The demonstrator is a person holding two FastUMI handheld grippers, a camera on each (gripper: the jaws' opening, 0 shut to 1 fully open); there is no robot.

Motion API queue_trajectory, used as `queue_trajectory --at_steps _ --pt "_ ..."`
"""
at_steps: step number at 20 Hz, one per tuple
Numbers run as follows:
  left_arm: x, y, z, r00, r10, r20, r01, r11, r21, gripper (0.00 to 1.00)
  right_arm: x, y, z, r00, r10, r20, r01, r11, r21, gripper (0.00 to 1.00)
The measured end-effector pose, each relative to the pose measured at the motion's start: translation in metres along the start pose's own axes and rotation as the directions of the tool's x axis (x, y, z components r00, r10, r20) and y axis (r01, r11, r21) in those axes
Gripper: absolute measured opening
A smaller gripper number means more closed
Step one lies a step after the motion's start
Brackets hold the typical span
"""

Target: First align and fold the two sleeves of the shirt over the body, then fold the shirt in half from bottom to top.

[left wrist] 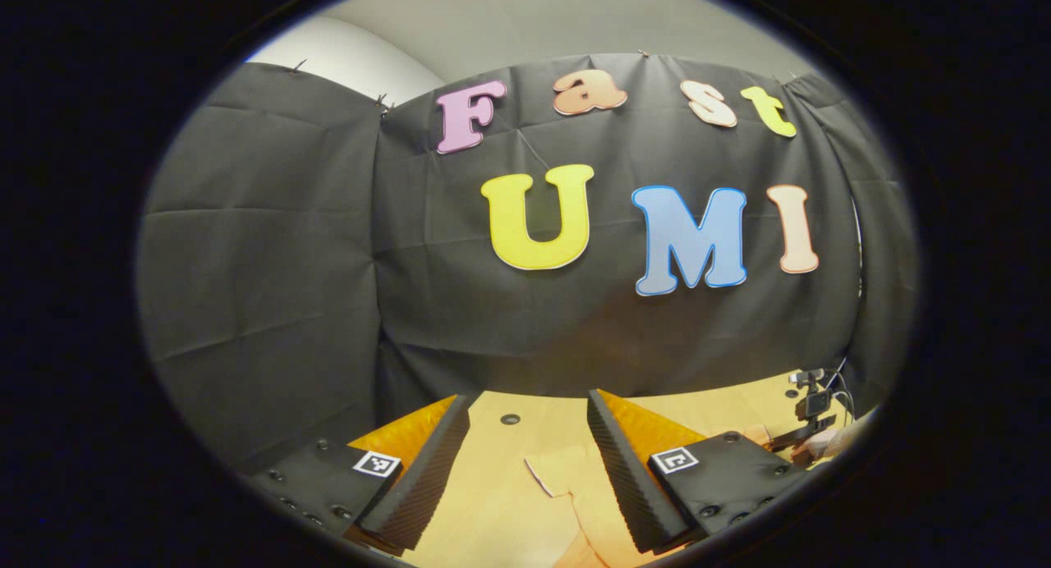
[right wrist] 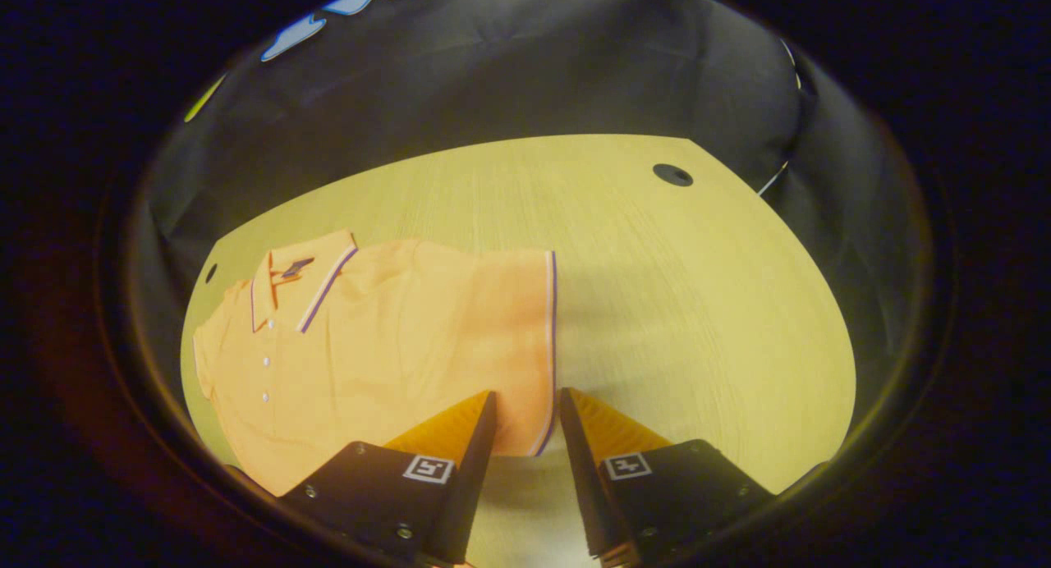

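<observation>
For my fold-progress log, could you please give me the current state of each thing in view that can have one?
Shirt: lying flat on the table, collar up, placket buttoned, sleeve edge spread out, not folded in half.
Left hand-held gripper: open, holding nothing, raised above the table.
Right hand-held gripper: open, empty, fingers either side of the sleeve's trimmed edge.
Table: bare wood beside the shirt.

Both views are dim and warm-toned, with strong fisheye bending toward the rims. In the right gripper view the table (right wrist: 657, 305) is brightest near centre, darkening toward 3 and 9 o'clock; a soft shadow falls beside the shirt (right wrist: 394, 338) toward 3 o'clock. In the left gripper view the wall cloth (left wrist: 328, 248) darkens toward 6 o'clock.
</observation>
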State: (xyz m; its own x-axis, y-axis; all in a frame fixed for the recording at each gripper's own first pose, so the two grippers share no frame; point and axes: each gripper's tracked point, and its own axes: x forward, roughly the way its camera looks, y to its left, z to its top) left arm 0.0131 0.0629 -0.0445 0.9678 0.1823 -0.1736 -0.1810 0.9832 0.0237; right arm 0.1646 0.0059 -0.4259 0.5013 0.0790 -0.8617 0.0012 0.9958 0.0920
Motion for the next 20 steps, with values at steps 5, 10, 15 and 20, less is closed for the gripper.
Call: queue_trajectory --at_steps 5,10,15,20 --pt "0.002 0.001 -0.003 1.000 -0.005 -0.004 0.005 1.000 0.000 0.95 -0.002 0.003 0.007 1.000 0.005 -0.008 -0.005 1.000 -0.005 0.22" --pt "0.003 -0.001 -0.003 1.000 -0.016 -0.009 0.016 1.000 0.008 0.95 -0.002 0.009 0.012 1.000 0.001 0.009 -0.001 1.000 -0.016 0.00" --pt "0.006 0.001 -0.005 1.000 -0.017 -0.014 0.017 1.000 0.003 0.95 -0.023 0.039 0.046 0.992 0.038 0.120 -0.022 0.991 -0.132 0.00" --pt "0.007 0.002 -0.005 1.000 -0.016 -0.012 0.016 1.000 -0.002 0.96 -0.040 0.098 0.069 0.976 0.131 0.177 -0.074 0.953 -0.295 0.00"
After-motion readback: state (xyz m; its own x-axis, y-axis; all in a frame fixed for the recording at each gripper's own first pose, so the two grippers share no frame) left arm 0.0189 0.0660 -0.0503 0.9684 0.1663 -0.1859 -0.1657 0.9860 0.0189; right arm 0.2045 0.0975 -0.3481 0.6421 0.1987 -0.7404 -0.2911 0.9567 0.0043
